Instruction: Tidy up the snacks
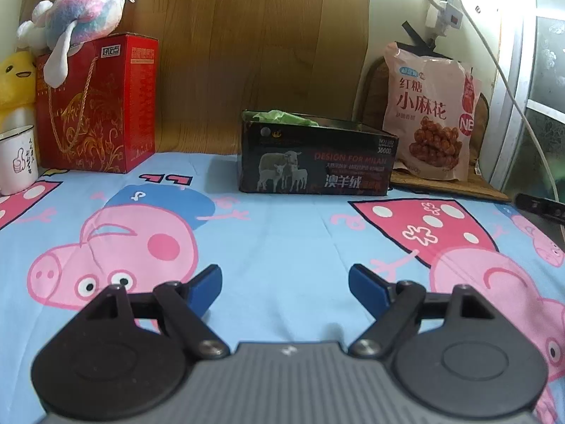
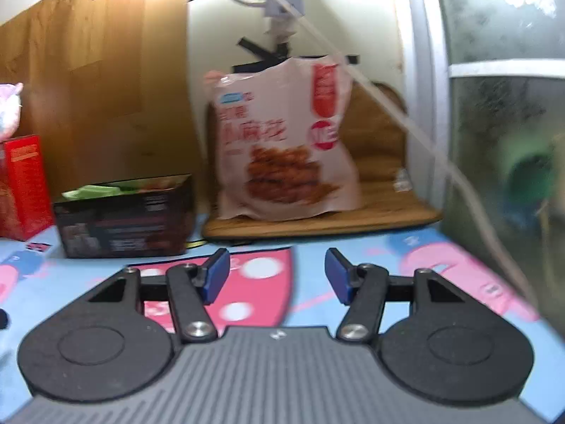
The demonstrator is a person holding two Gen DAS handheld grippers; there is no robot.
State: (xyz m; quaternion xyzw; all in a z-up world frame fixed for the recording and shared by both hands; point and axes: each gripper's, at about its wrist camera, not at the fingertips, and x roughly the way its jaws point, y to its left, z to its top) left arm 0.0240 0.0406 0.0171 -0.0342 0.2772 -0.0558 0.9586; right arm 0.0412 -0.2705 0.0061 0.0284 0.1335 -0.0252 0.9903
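A pink snack bag point(image 1: 429, 113) with fried dough twists printed on it stands upright on a wooden board at the back right; it also shows in the right wrist view point(image 2: 282, 141), blurred. A black open box point(image 1: 316, 157) with sheep on its side holds a green packet point(image 1: 282, 117); the box also shows in the right wrist view point(image 2: 123, 217). My left gripper point(image 1: 284, 288) is open and empty, low over the cartoon sheet, well short of the box. My right gripper point(image 2: 277, 277) is open and empty, in front of the snack bag.
A red gift box point(image 1: 97, 106) with a plush toy point(image 1: 77, 10) on top stands at the back left, beside a yellow plush point(image 1: 14, 81) and a white mug point(image 1: 16, 159). A wooden board point(image 2: 317, 217) lies under the bag. A window point(image 2: 505, 123) and cable point(image 1: 512, 81) are at the right.
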